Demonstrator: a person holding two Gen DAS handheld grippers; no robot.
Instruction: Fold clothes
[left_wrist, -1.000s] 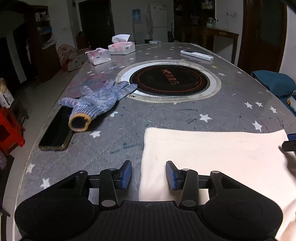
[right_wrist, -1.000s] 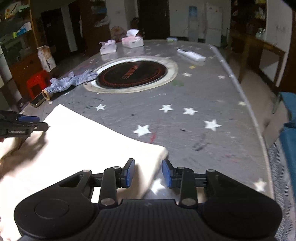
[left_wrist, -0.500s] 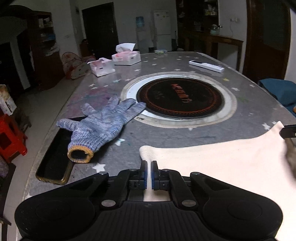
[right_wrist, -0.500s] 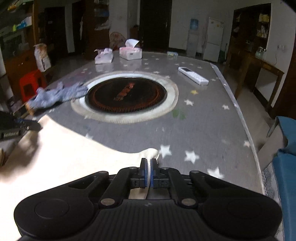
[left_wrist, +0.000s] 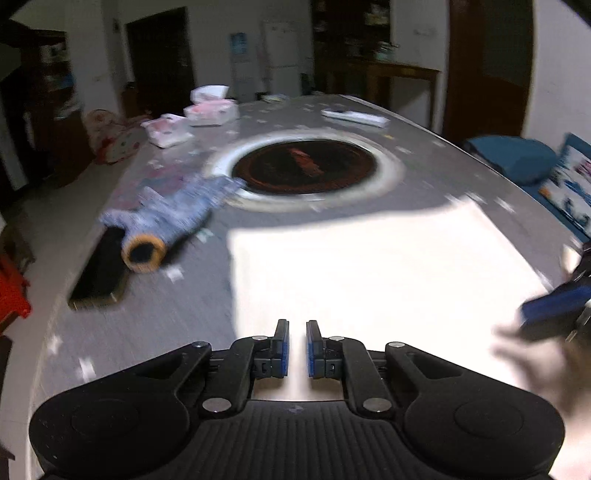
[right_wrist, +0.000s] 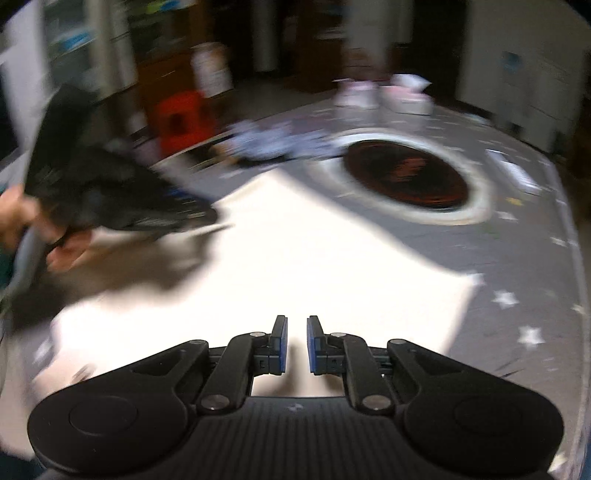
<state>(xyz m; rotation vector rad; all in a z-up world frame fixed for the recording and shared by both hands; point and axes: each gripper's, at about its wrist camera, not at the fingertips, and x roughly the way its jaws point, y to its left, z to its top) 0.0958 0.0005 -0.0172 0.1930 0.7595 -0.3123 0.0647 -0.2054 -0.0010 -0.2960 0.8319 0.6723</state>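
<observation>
A cream cloth lies flat on the grey star-patterned table, seen again in the right wrist view as the cloth. My left gripper hovers over its near left part. Its jaws are opening, a narrow gap shows between the blue pads, and they pinch nothing. My right gripper is over the cloth's near right part, jaws also opening with nothing gripped. The left gripper's body, held by a hand, shows at the left. Both views are motion-blurred.
A blue knit glove and a dark phone lie left of the cloth. Beyond it are the round black hotplate, tissue boxes and a white remote. A blue cushion sits past the table's right edge.
Half a second ago both grippers were shut on the cloth's raised corners. Now the cloth lies flat with a straight far edge, both sets of jaws have parted slightly, and both hands have moved.
</observation>
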